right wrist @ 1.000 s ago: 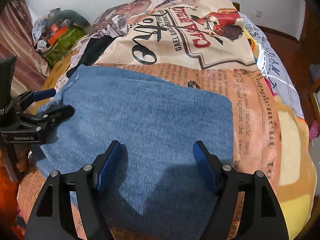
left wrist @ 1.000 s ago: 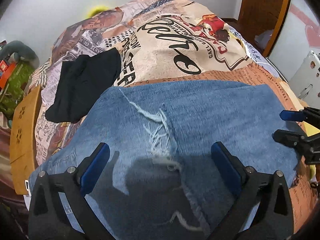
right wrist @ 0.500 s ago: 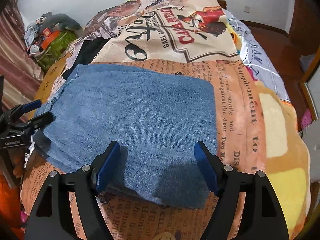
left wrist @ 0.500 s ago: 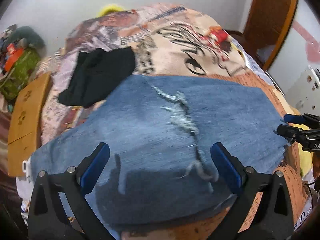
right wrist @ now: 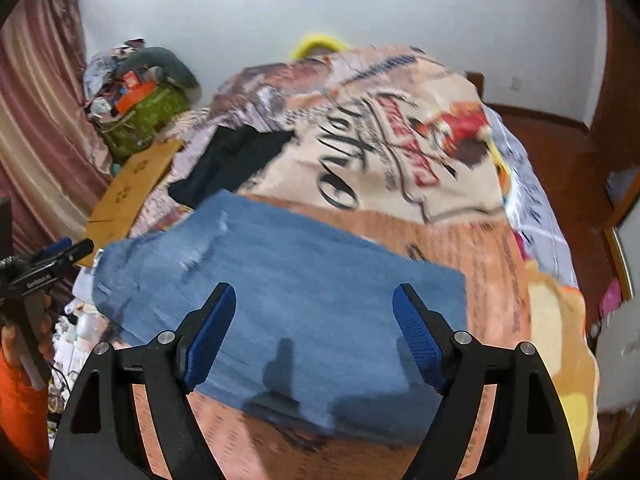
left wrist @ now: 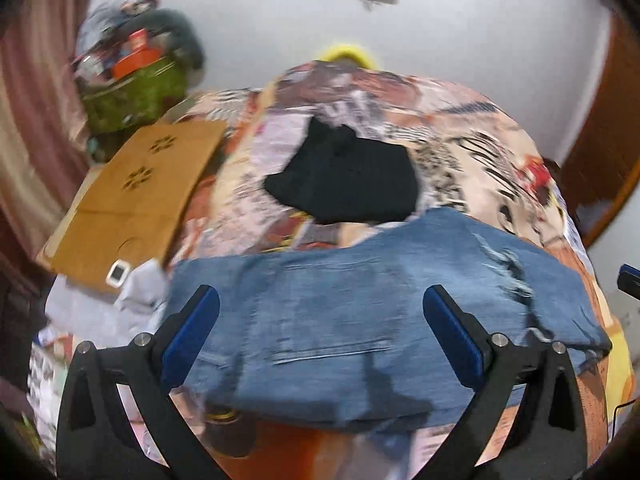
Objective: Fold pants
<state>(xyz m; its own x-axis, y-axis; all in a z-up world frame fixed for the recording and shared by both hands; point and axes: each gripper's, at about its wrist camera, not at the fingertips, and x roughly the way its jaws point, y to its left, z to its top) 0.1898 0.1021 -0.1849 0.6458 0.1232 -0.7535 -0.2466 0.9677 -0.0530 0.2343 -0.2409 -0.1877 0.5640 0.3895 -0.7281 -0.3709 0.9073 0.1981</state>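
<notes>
The work surface is a bed (right wrist: 500, 264) covered by a printed newspaper-pattern blanket, with a white wall behind and a curtain on the left. I see one pair of blue jeans (left wrist: 360, 312) lying folded into a compact rectangle near the front edge of the bed. I hold the left gripper (left wrist: 320, 336) above the jeans with its fingers spread apart and nothing between them. The right gripper (right wrist: 314, 332) is likewise spread and empty over the denim. Both views are motion-blurred, so edge alignment of the layers cannot be confirmed.

Risk, in my judgement: the jeans sit close to the bed edge, and a careless push could slide the stack off or open the fold.

Count: one pair of jeans, one black garment (left wrist: 348, 184) beyond it, one cardboard sheet (left wrist: 132, 200), one green bag (right wrist: 140, 120), two grippers.
</notes>
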